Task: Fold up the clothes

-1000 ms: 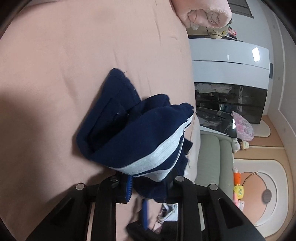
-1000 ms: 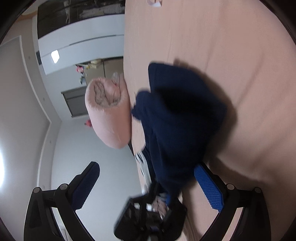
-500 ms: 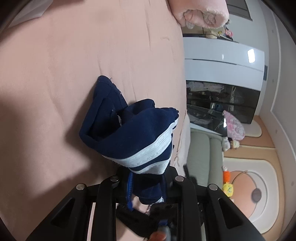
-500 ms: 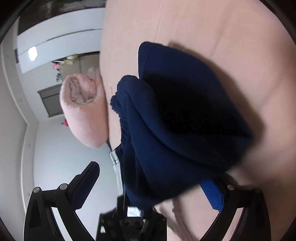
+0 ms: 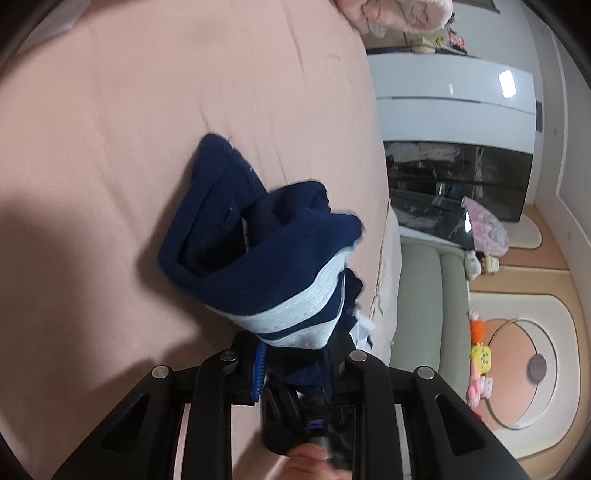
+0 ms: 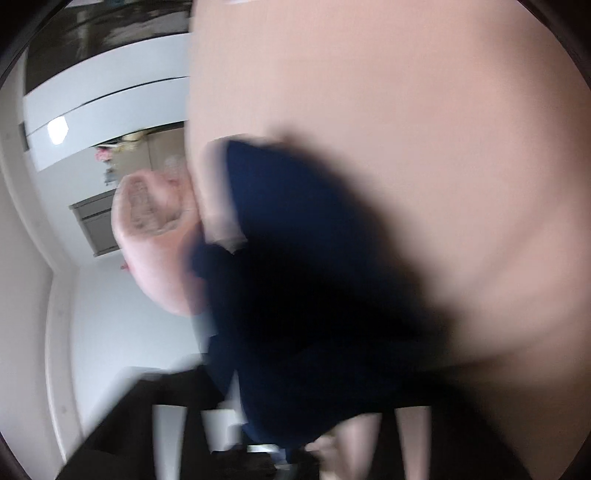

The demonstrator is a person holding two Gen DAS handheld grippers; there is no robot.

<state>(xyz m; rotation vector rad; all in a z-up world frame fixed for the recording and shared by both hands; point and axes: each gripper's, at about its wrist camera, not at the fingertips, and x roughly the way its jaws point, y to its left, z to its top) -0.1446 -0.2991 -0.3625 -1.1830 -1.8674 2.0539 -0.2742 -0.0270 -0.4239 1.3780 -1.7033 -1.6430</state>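
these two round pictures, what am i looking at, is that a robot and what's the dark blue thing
No robot: a person holds a two-finger gripper in each hand, each with a fisheye camera looking along its fingers. In the left wrist view, the left gripper is clamped on a navy blue fabric garment with a white band, bunched above a pink bed sheet. A rolled pink blanket lies at the bed's far end. The right wrist view is badly blurred; it shows the same garment up close, and its gripper's state cannot be told.
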